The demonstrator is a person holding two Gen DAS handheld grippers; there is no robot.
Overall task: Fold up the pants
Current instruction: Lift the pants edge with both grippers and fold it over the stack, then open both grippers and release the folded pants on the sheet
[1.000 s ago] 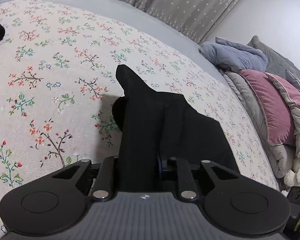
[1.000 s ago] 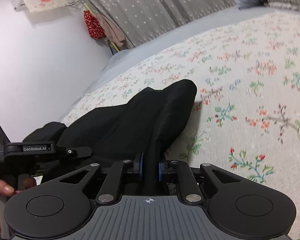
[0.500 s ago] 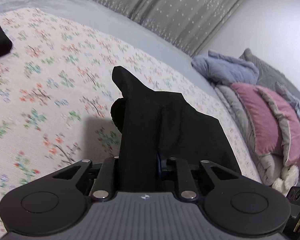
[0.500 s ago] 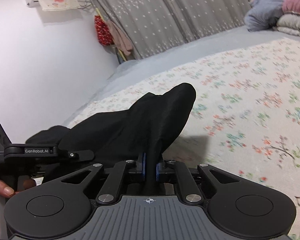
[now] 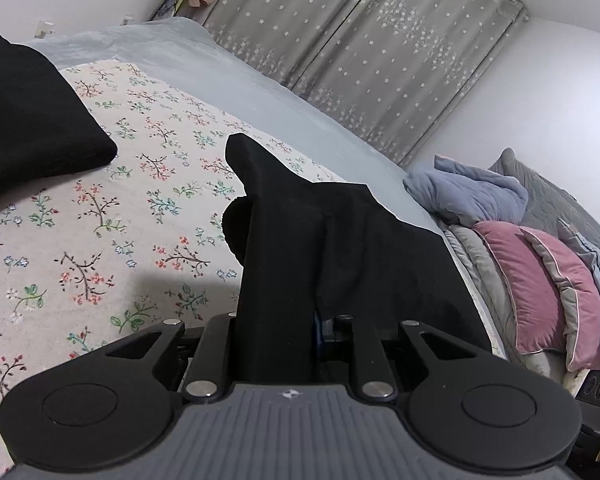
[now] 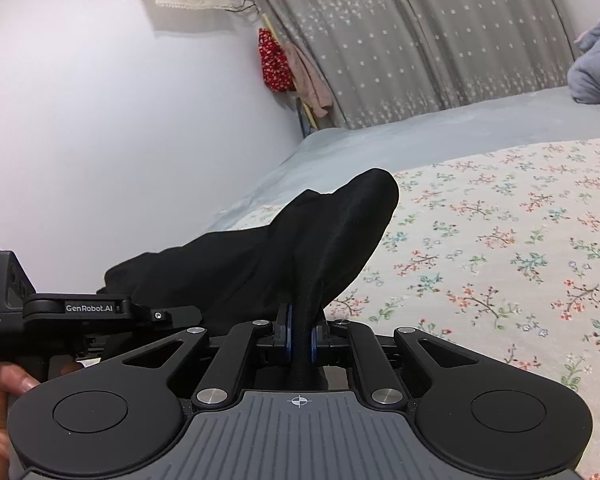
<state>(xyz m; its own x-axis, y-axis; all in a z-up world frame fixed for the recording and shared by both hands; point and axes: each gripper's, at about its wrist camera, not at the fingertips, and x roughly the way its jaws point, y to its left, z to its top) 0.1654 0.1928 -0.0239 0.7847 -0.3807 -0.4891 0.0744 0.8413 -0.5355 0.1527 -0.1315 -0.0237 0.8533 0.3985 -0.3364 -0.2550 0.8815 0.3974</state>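
The black pants (image 5: 340, 240) hang bunched above the floral bedspread (image 5: 100, 208). My left gripper (image 5: 300, 320) is shut on a thick fold of them, and the cloth hides its fingertips. In the right wrist view the pants (image 6: 300, 240) drape leftward from my right gripper (image 6: 300, 338), whose blue pads (image 6: 286, 336) pinch a narrow gather of the fabric. At that view's left edge a hand (image 6: 4, 380) holds the left gripper's housing (image 6: 80, 308). Both held parts are off the bed.
A second black cloth mass (image 5: 28, 120) lies on the bed at the left; I cannot tell if it belongs to the pants. Pink and grey pillows (image 5: 540, 280) and a blue blanket (image 5: 468, 196) are stacked at the right. Grey curtains (image 6: 420, 40) and a white wall stand behind.
Both grippers have risen with the pants still clamped. The views now show more curtain and wall, and the black cloth at the left has come further into view.
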